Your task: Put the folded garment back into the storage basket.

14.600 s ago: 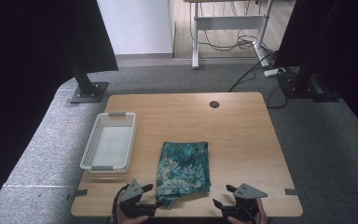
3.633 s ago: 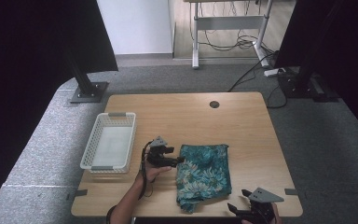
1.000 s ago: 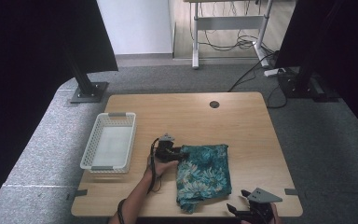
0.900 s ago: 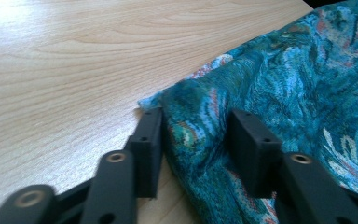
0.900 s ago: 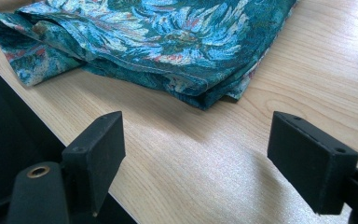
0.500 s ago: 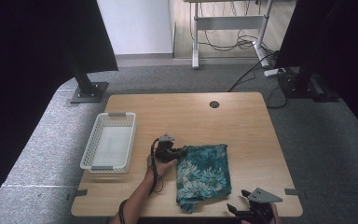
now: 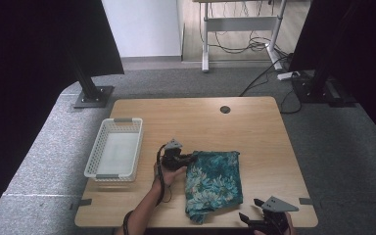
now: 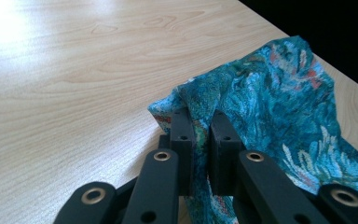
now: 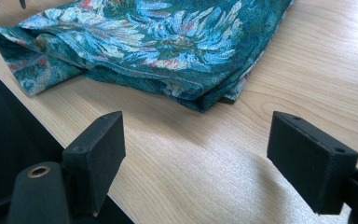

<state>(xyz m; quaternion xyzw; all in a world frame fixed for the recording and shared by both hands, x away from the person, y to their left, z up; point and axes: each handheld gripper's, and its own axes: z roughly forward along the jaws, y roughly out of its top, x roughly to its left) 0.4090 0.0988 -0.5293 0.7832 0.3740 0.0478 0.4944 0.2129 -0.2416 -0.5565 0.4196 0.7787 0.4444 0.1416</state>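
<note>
The left gripper [image 7: 188,158] is now pinching the cloth's [image 7: 213,181] left corner, having come forward from the near edge. The cloth is lying turned and shifted rightward, bunched near that corner.

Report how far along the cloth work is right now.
Done: the floral cloth lies folded in layers on the table. In hand: the left gripper is shut on its upper left corner. Left: the right gripper waits open at the near edge, and the white basket holds nothing.

Glare whitens the table [image 8: 9,23] top-left in the left gripper view; surroundings sit dark, focus sharp.
</note>
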